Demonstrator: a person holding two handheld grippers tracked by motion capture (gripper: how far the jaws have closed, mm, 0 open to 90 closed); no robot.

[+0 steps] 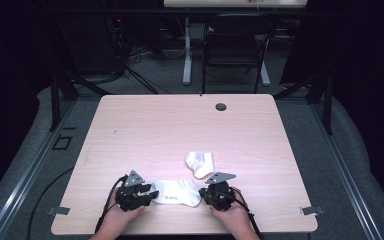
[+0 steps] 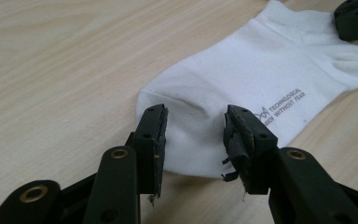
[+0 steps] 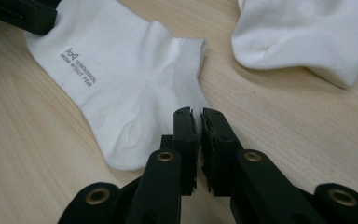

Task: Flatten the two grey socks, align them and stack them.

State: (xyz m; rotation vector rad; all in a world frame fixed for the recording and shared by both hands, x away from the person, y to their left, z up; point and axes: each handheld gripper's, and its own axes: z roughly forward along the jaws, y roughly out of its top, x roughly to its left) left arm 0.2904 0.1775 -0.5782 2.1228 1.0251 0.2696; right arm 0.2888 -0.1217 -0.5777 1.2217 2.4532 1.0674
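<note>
Item: one white ankle sock (image 1: 177, 192), flat at the near edge of the table (image 1: 145, 125), long axis running across it from the left gripper (image 1: 147, 194) at the toe to the right gripper (image 1: 207, 192) at the cuff, a second, folded sock (image 1: 200, 164) just beyond. The left gripper's jaws stood apart astride the toe, pads off the cloth; the right gripper's were pinched together, apparently on the cuff's edge. Grey print on the sole read "TECHNOLOGICAL", with a smaller line beneath too fine to read surely.
</note>
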